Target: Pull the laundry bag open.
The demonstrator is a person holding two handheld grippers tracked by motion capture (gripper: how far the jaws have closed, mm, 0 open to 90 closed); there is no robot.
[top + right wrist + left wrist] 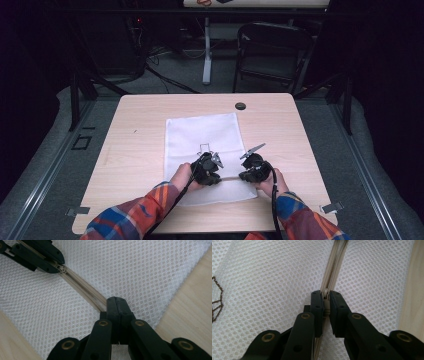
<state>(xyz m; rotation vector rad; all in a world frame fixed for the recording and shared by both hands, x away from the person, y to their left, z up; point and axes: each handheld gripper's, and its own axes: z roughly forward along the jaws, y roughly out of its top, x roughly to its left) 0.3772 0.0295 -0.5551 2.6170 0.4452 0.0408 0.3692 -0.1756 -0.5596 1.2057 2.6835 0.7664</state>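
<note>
Left gripper view has the left gripper (326, 298) pinched on the zipper slider (326, 294) of a white mesh laundry bag (202, 135) lying flat mid-table, while the right gripper (117, 305), clamped tight on the zipper tape (82, 287) farther along from that slider, likely anchors the bag for the pull.

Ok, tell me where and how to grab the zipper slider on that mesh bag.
Grip the small beige zipper slider by its two flat sides, coming along the zipper line from the closed-teeth side, as the left claw does. It stands narrow above the flat mesh bag, so only a side pinch fits.
</note>
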